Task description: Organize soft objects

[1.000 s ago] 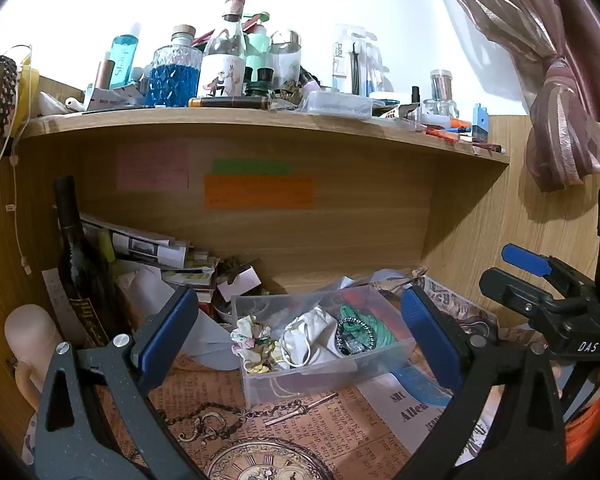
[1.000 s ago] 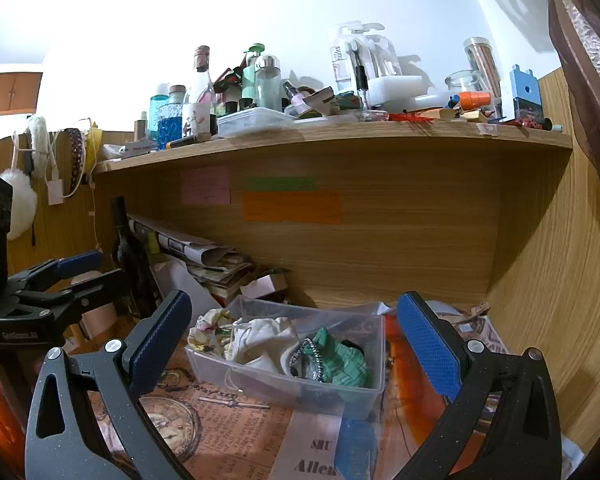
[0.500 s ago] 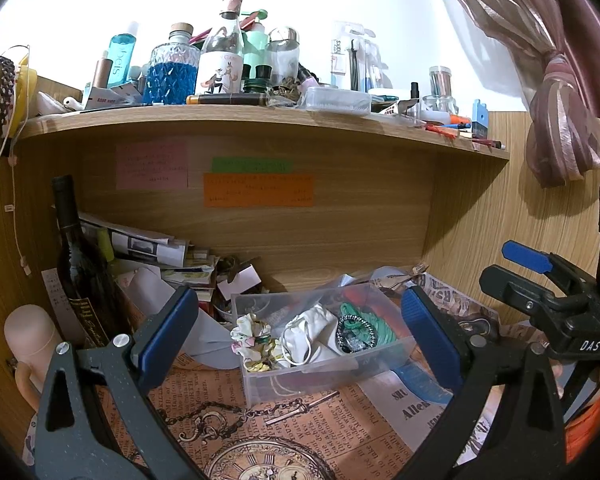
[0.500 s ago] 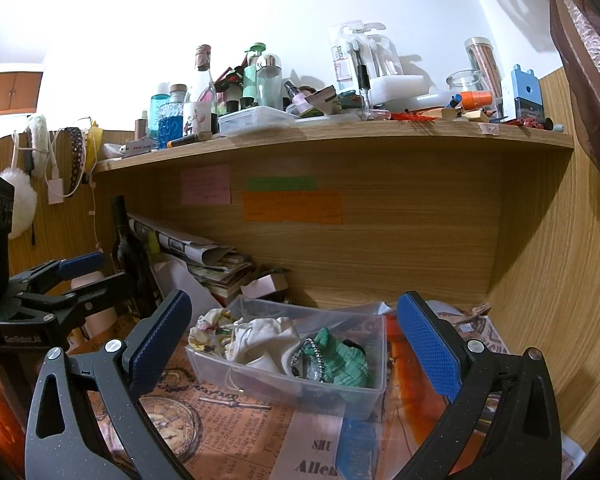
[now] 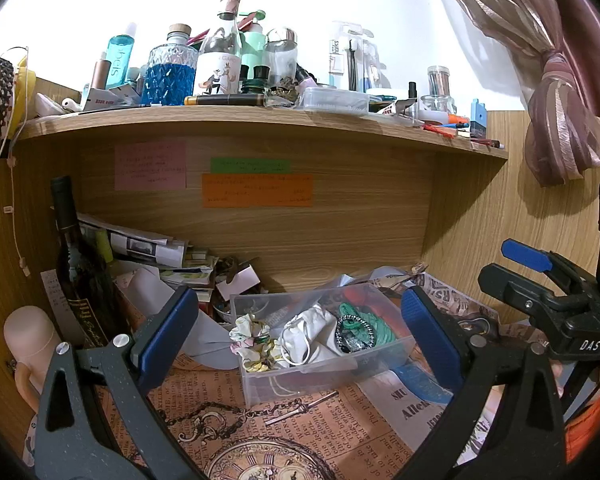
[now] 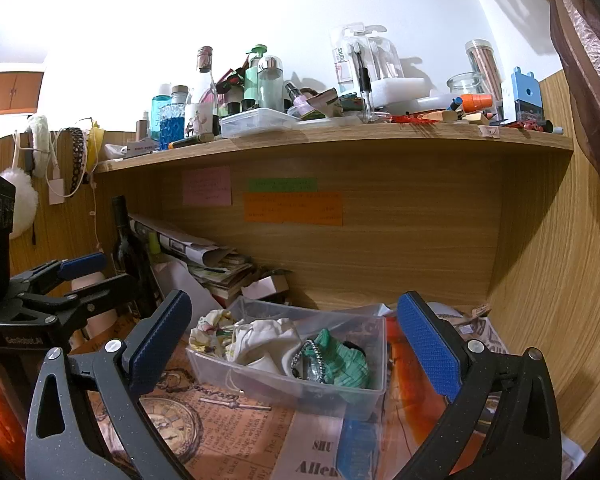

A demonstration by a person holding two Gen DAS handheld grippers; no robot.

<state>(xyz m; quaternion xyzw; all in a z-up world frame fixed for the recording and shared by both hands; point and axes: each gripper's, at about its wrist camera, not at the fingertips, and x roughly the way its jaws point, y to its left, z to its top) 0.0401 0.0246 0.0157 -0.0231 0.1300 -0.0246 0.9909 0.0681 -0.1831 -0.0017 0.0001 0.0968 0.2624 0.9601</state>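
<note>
A clear plastic box point(image 5: 260, 384) point(image 6: 376, 380) sits on a newspaper-print mat in a wooden desk nook. It holds a floral scrunchie point(image 5: 252, 340) point(image 6: 210, 330), a white cloth pouch point(image 5: 306, 334) point(image 6: 264, 340), a green cloth point(image 5: 374, 328) point(image 6: 340, 356) and a beaded bracelet point(image 5: 352, 330) point(image 6: 312, 360). My left gripper point(image 5: 300, 338) is open and empty in front of the box. My right gripper point(image 6: 294, 344) is open and empty, also in front of it. Each gripper shows at the edge of the other's view.
A dark wine bottle point(image 5: 80, 272) point(image 6: 130, 248) and a stack of papers point(image 5: 148, 248) stand at the back left. A beige bottle point(image 5: 28, 340) stands left. The shelf point(image 5: 260, 120) above carries several bottles and jars. A curtain point(image 5: 560, 100) hangs at right.
</note>
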